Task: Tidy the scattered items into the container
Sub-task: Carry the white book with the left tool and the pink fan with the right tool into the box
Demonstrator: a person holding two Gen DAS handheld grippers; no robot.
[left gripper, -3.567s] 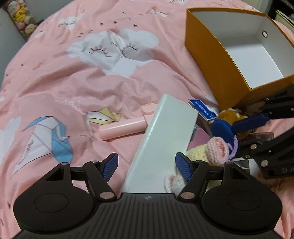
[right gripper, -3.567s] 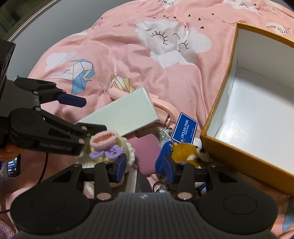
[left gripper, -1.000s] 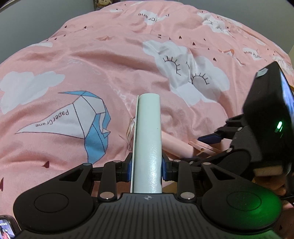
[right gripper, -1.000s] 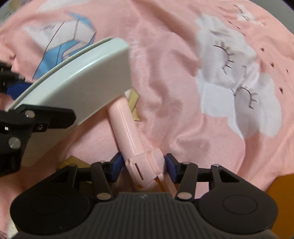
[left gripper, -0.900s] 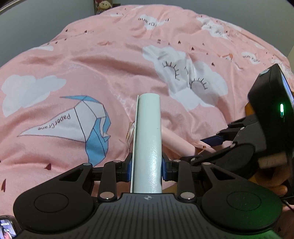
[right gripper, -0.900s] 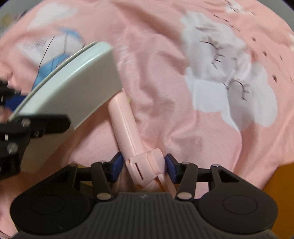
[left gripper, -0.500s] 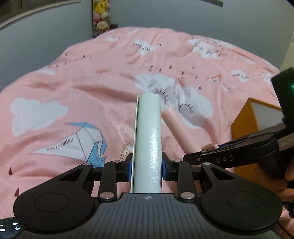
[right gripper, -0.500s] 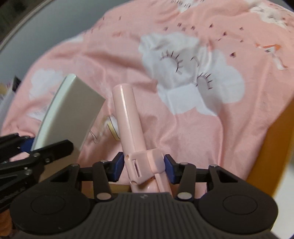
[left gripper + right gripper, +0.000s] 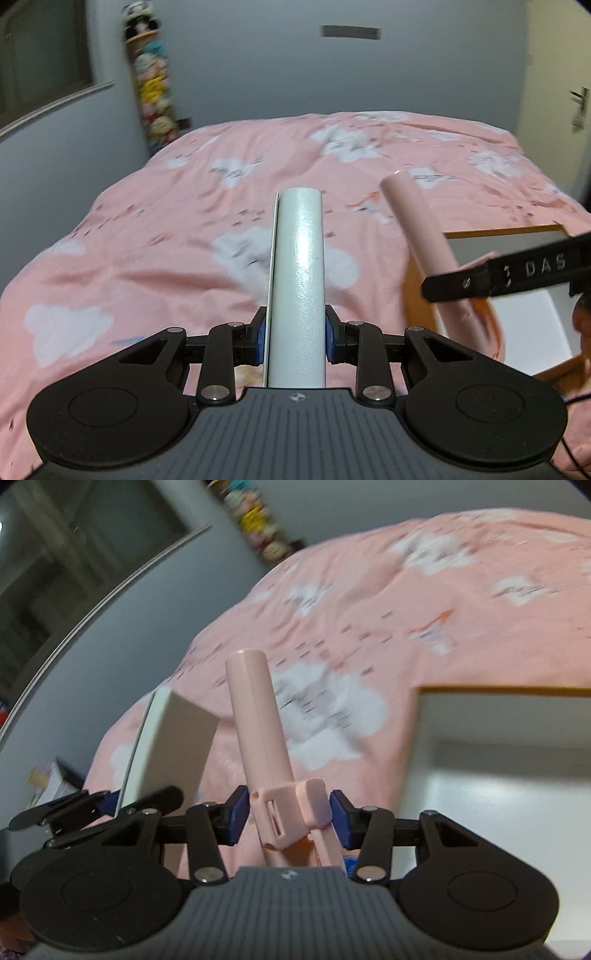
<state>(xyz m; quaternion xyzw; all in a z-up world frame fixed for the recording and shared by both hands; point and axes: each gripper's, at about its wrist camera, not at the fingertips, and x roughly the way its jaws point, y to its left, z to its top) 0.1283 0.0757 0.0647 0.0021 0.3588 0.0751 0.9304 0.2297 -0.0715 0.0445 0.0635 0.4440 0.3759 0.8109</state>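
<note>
Orange box (image 9: 421, 291) as the landmark — open-topped, white inside, sitting on the pink cloud-print bedspread (image 9: 184, 236).

Left gripper (image 9: 295, 341): clamped on a pale green-white flat case (image 9: 297, 280), blue pads tight against both narrow sides, long axis running straight out along the fingers and away from the camera. Carried clear of the bedspread, well to the left of the box in the left wrist view, nothing of it over the opening.

Right gripper (image 9: 290, 818): closed on the pink folding selfie stick (image 9: 258, 720) at its blocky clamp head, handle standing up and leaning slightly left, strap hanging below. Just beside the box's near left corner (image 9: 417, 716), white interior spread out to the right. In the left wrist view, the same stick (image 9: 421, 236) already overlapping the box's left wall.

Judged from this: right hand nearer the opening, so likely first to drop — a short shift right over the rim, with the stick tipped so its long axis lies along the box floor. Case needing a longer carry across to the right, then a lowering flat or on edge inside.
</note>
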